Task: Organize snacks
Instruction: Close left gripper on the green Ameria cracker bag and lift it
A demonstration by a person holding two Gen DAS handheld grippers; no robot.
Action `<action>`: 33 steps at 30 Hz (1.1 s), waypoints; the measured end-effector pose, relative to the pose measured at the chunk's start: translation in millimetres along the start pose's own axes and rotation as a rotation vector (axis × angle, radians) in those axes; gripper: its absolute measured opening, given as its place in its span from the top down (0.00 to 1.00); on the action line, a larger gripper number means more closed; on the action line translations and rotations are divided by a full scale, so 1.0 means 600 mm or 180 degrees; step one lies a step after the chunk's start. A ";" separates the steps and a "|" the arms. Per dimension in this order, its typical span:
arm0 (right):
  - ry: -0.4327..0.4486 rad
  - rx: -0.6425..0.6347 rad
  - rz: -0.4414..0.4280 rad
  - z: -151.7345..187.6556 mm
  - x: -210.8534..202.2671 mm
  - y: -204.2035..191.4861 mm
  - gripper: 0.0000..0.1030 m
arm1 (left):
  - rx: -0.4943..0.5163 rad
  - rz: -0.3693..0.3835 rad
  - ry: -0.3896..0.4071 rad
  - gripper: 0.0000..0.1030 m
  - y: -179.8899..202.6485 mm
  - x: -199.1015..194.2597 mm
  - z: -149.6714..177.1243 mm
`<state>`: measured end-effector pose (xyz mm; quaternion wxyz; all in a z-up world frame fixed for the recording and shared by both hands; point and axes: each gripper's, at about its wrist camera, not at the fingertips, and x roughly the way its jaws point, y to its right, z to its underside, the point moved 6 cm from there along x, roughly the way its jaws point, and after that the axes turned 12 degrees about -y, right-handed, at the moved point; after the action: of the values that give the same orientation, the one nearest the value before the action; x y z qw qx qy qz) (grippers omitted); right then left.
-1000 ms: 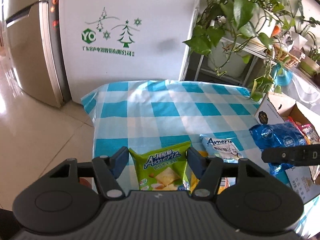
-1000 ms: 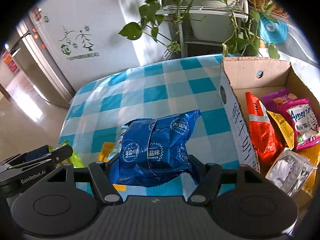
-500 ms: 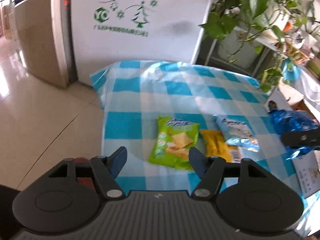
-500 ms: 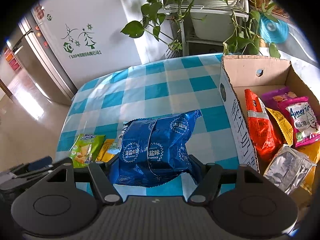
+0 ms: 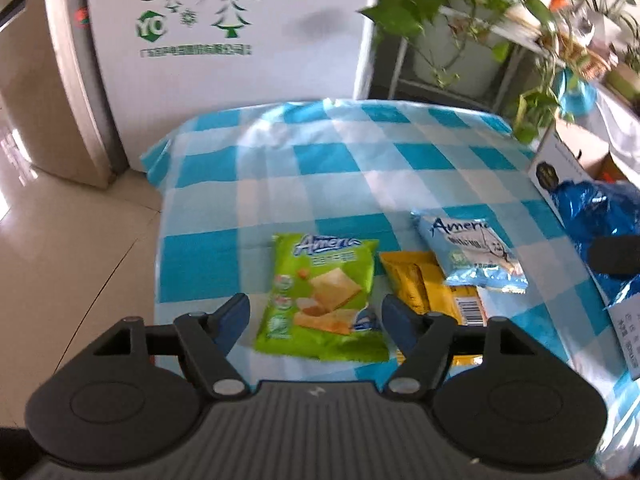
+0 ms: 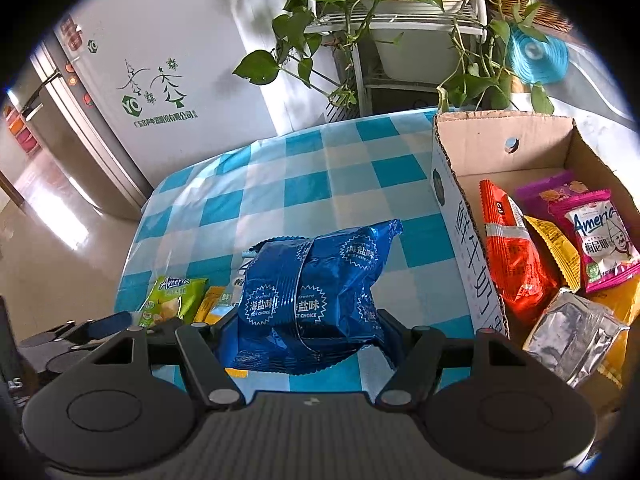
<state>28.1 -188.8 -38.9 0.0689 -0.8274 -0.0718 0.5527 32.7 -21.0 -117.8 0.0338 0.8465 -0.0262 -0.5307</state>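
Observation:
A green snack bag lies flat on the blue-checked tablecloth. My left gripper hovers over its near end, jaws opening, and the pads do not touch it. To its right lie a yellow packet and a light blue packet that overlaps it. My right gripper is shut on a dark blue snack bag, held above the cloth just left of the cardboard box. From the right wrist, the green snack bag shows at lower left.
The box holds a red packet, a pink packet, a silver packet and yellow ones. Potted vines on a white rack hang past the table's far edge. A fridge stands at the left, with tiled floor below.
The green bag was between my left gripper's fingers; it now lies on the cloth with the jaws wider. The left gripper then came down nearer to it. The right gripper and blue bag stayed put.

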 end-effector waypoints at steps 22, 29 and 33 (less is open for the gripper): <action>-0.0043 -0.0028 -0.0034 -0.005 0.011 -0.002 0.28 | 0.0066 -0.0053 0.0172 0.50 0.010 -0.011 -0.006; -0.0050 -0.0084 -0.0069 -0.002 0.010 -0.005 0.28 | 0.0032 -0.0101 0.0328 0.50 0.007 -0.050 -0.015; -0.0026 -0.0112 -0.0112 -0.004 0.005 -0.007 0.28 | 0.0016 -0.0096 0.0378 0.50 0.009 -0.067 -0.014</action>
<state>31.1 -184.0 -39.8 0.0638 -0.8249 -0.0963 0.5534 22.6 -23.0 -77.6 0.0251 0.8769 -0.0127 -0.4799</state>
